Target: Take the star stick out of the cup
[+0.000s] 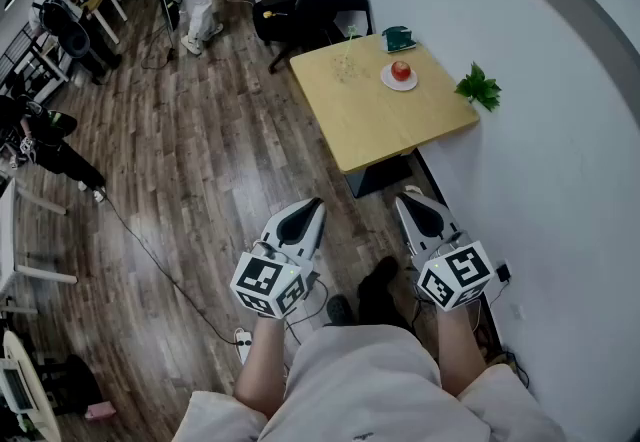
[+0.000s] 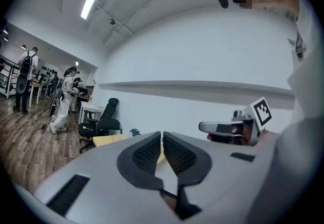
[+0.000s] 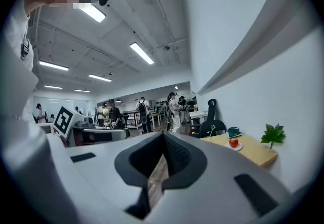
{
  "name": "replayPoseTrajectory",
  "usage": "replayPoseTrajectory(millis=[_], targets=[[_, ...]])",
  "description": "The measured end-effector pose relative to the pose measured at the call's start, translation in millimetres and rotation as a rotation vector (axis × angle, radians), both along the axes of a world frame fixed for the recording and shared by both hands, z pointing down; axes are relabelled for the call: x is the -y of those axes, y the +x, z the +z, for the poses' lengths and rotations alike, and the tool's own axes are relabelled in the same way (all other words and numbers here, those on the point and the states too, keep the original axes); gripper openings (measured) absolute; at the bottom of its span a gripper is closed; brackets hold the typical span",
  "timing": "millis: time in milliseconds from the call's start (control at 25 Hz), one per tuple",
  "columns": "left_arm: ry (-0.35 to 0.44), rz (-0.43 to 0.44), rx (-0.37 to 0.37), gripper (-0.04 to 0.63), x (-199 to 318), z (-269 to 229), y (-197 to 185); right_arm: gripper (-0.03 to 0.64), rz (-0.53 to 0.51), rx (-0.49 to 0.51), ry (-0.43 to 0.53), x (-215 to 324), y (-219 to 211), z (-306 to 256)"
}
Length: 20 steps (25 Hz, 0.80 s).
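Note:
A thin green star stick (image 1: 349, 45) stands in a clear cup (image 1: 345, 70) on the far side of a small wooden table (image 1: 370, 120) against the white wall. In the right gripper view the star stick (image 3: 212, 128) shows far off on the table (image 3: 255, 151). Both grippers hang low in front of the person, well short of the table. My left gripper (image 1: 316, 202) (image 2: 162, 134) is shut with nothing in it. My right gripper (image 1: 404, 198) (image 3: 163, 135) is also shut and holds nothing.
A red apple (image 1: 401, 70) on a white plate (image 1: 388, 82), a teal object (image 1: 398, 38) and a green plant (image 1: 479, 87) share the table. A black office chair (image 1: 320, 5) stands behind it. Cables (image 1: 150, 250) cross the wood floor. Several people stand at the far left.

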<state>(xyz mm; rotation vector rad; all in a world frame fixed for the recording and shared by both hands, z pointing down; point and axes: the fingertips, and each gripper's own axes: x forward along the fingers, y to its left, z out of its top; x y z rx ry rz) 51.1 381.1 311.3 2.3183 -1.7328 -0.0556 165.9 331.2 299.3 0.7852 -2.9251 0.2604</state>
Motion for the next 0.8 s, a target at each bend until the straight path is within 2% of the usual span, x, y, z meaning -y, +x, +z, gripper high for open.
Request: replayPoseTrajectory(millis=[560, 800], targets=[[0.01, 0.024, 0.038, 0.018, -13.1, -4.3, 2.7, 0.0, 0.005, -0.003, 0.027, -14.5, -4.4, -3.8], [0.0, 0.008, 0.049, 0.018, -8.5, 2.2, -1.2, 0.0, -0.014, -0.028, 0.027, -15.9, -7.9, 2.7]])
